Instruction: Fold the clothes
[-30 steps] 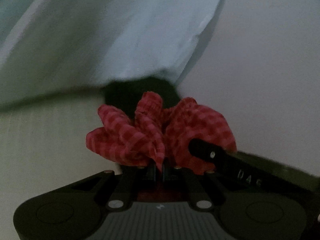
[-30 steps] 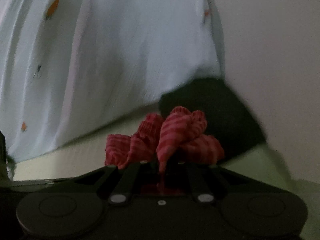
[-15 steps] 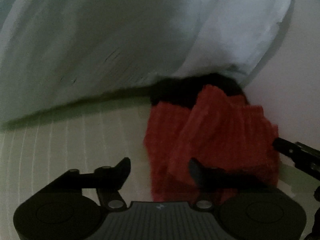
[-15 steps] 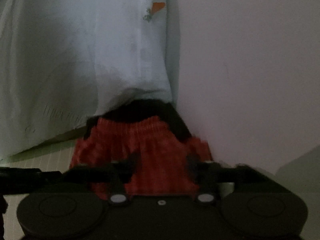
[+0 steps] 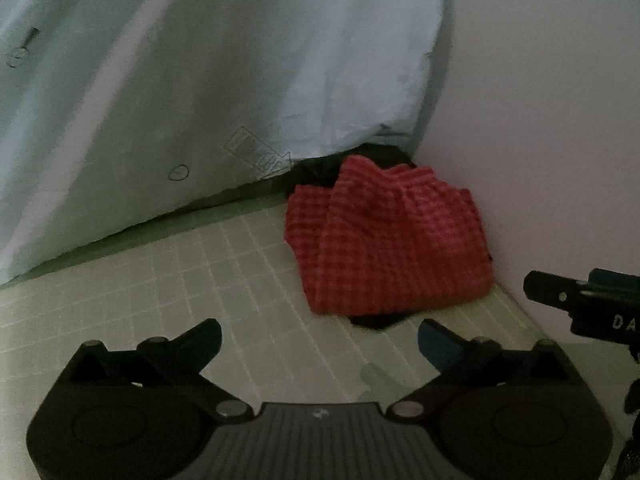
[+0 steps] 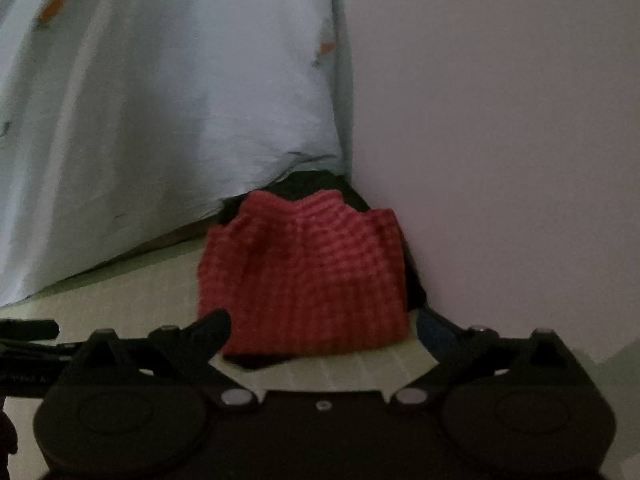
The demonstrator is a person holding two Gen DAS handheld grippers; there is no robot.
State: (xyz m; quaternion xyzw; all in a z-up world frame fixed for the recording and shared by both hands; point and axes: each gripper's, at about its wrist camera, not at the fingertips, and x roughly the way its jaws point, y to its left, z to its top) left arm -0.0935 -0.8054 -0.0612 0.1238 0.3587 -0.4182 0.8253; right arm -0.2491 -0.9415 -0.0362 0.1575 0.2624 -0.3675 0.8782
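A red checked garment lies folded on top of a dark garment in the far right corner of the green grid mat. It also shows in the right wrist view, with the dark garment peeking out beneath it. My left gripper is open and empty, a short way in front of the pile. My right gripper is open and empty, its fingertips either side of the pile's near edge. The right gripper also shows at the right edge of the left wrist view.
A pale blue sheet with small prints hangs behind the mat and reaches down to the pile; it also shows in the right wrist view. A plain pinkish wall stands right of the pile.
Both grippers were shut on the bunched red garment a second ago. They have opened, let it drop onto the dark garment, and pulled back from it.
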